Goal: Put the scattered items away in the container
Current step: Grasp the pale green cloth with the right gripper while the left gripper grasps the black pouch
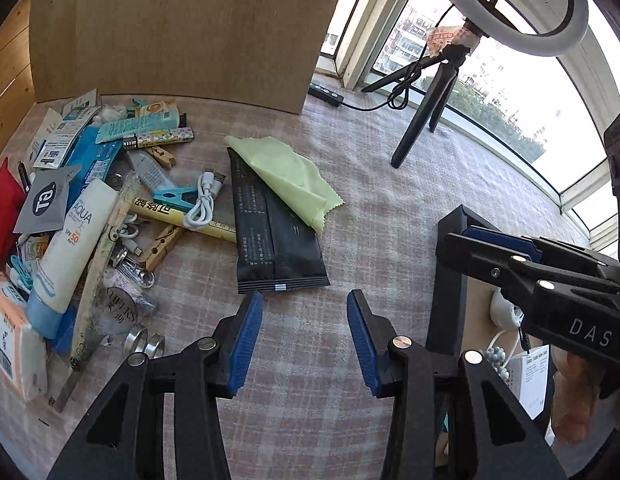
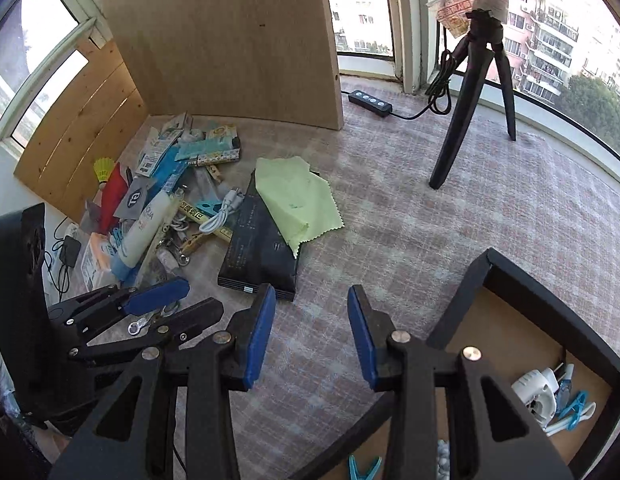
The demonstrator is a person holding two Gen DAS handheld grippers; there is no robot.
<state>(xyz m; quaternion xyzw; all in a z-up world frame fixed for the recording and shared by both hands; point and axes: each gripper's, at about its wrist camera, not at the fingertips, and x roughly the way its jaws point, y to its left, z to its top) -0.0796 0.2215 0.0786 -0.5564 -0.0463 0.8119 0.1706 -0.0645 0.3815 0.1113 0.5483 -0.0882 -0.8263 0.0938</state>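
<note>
A black flat packet [image 1: 276,232] lies on the checked cloth with a light green cleaning cloth [image 1: 288,178] draped over its far end; both also show in the right wrist view, packet [image 2: 258,256] and cloth [image 2: 296,196]. My left gripper [image 1: 306,340] is open and empty just in front of the packet's near edge. My right gripper [image 2: 311,332] is open and empty, near the packet's right corner. The black-rimmed box [image 2: 545,292] with a brown floor sits at the right and holds a white item, blue pegs and beads. The right gripper shows over the box in the left wrist view [image 1: 501,240].
A heap of scattered items lies at the left: a white sunscreen tube [image 1: 70,248], a white cable [image 1: 204,200], wooden pegs, a red pouch [image 1: 4,208], tissue packs. A wooden board [image 1: 182,28] stands behind. A ring-light tripod [image 1: 425,104] and power strip [image 2: 369,102] stand by the window.
</note>
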